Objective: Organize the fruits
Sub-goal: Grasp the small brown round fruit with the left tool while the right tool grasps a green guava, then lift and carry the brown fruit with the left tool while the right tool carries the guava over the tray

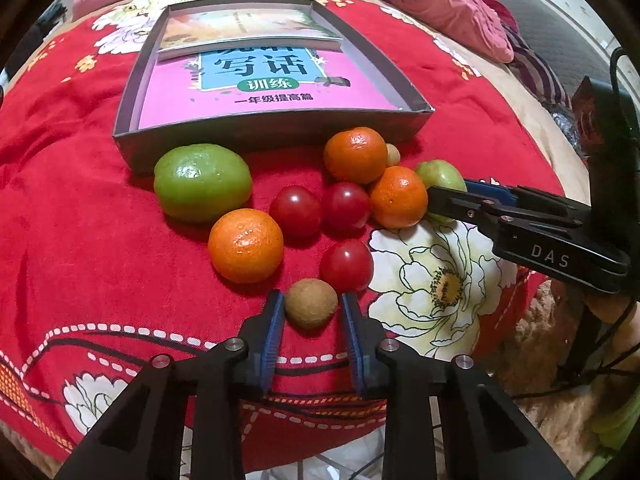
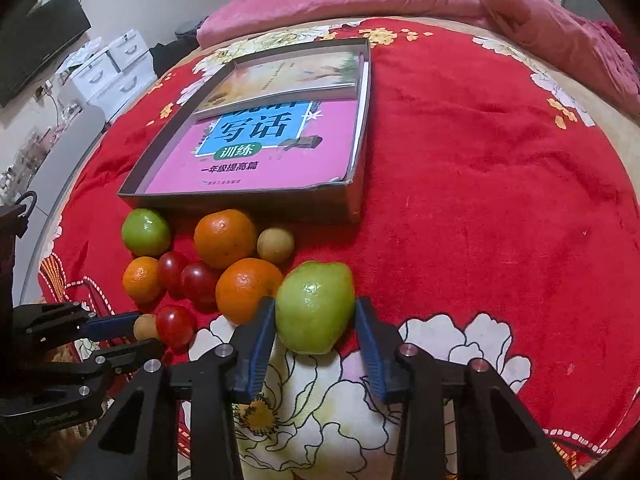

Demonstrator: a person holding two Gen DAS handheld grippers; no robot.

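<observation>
On a bed covered with a red floral blanket (image 2: 480,200), the fruits lie loose in a cluster just in front of a shallow grey cardboard box (image 2: 256,200) that holds two books, a pink workbook (image 2: 256,148) uppermost toward the near side.

The left hand-held gripper (image 1: 312,312) is clenched around a small brown longan (image 1: 311,303); its blue pads touch the fruit on both sides, and the longan rests on the blanket just beside a cherry tomato (image 1: 346,265). Two more cherry tomatoes (image 1: 295,211) sit side by side behind it, with a mandarin (image 1: 245,245) to their left and a large green fruit (image 1: 202,182) beyond that, near the box wall. Two further mandarins (image 1: 355,155) touch each other on the right, with a second longan (image 1: 393,154) tucked behind them.

The right hand-held gripper (image 2: 316,320) straddles a second green fruit (image 2: 315,306). The left pad presses on its side; whether the right pad touches it I cannot tell. This fruit lies on a white flower of the blanket, against the nearest mandarin
</observation>
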